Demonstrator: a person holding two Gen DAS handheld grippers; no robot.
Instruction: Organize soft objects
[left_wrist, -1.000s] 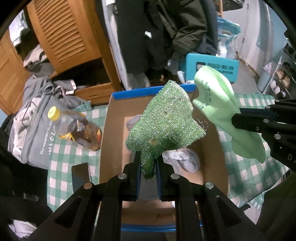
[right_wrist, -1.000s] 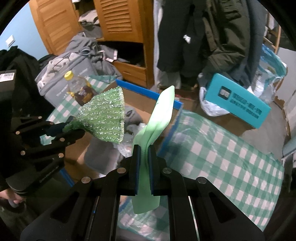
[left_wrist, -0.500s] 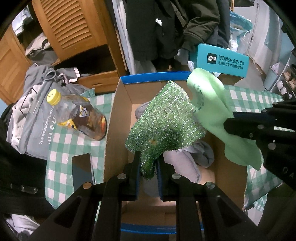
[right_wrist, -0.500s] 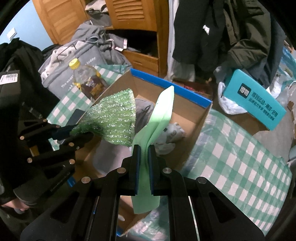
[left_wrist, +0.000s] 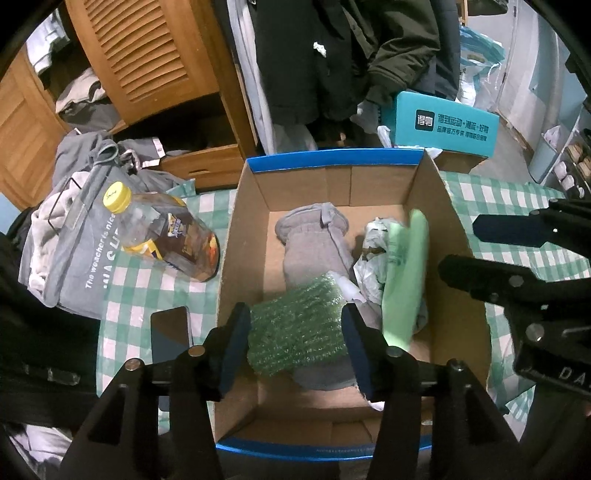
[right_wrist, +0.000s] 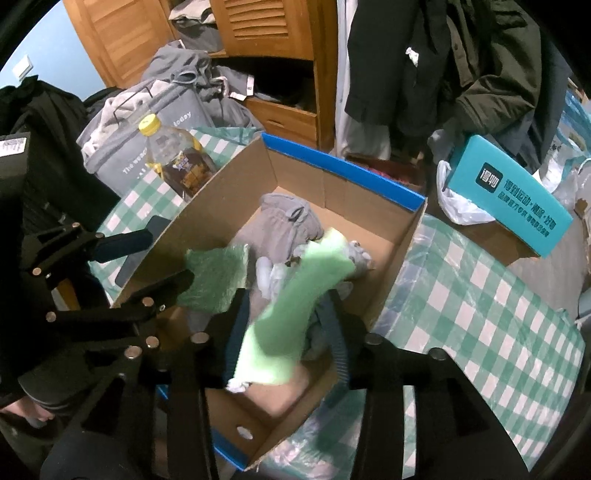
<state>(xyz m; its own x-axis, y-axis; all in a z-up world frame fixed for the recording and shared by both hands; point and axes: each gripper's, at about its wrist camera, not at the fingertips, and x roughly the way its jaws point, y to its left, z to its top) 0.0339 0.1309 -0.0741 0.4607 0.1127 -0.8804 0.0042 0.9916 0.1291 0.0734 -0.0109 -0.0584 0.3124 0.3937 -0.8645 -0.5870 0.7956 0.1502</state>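
Observation:
A cardboard box (left_wrist: 332, 164) (right_wrist: 343, 162) with a blue rim lies open below both grippers. In it are a grey garment (left_wrist: 314, 243) (right_wrist: 284, 218) and a crumpled white bag (left_wrist: 373, 258). My left gripper (left_wrist: 295, 343) (right_wrist: 168, 256) is opening; the sparkly green cloth (left_wrist: 299, 332) (right_wrist: 218, 277) is blurred between its jaws, loose from the pads and low in the box. My right gripper (right_wrist: 286, 332) (left_wrist: 461, 245) is opening too. The light green cloth (right_wrist: 295, 302) (left_wrist: 406, 280) drops blurred between its jaws, free of the pads.
A yellow-capped bottle (left_wrist: 166, 236) (right_wrist: 173, 158) and a dark phone (left_wrist: 170, 332) lie left of the box on the green checked tablecloth (right_wrist: 480, 314). A grey bag (left_wrist: 74, 258), a wooden cupboard and hanging coats stand behind. A teal box (left_wrist: 443, 125) (right_wrist: 517, 199) sits at the back right.
Both grippers were shut on their cloths held above the box. Their jaws have now parted, and both cloths have dropped down into the box.

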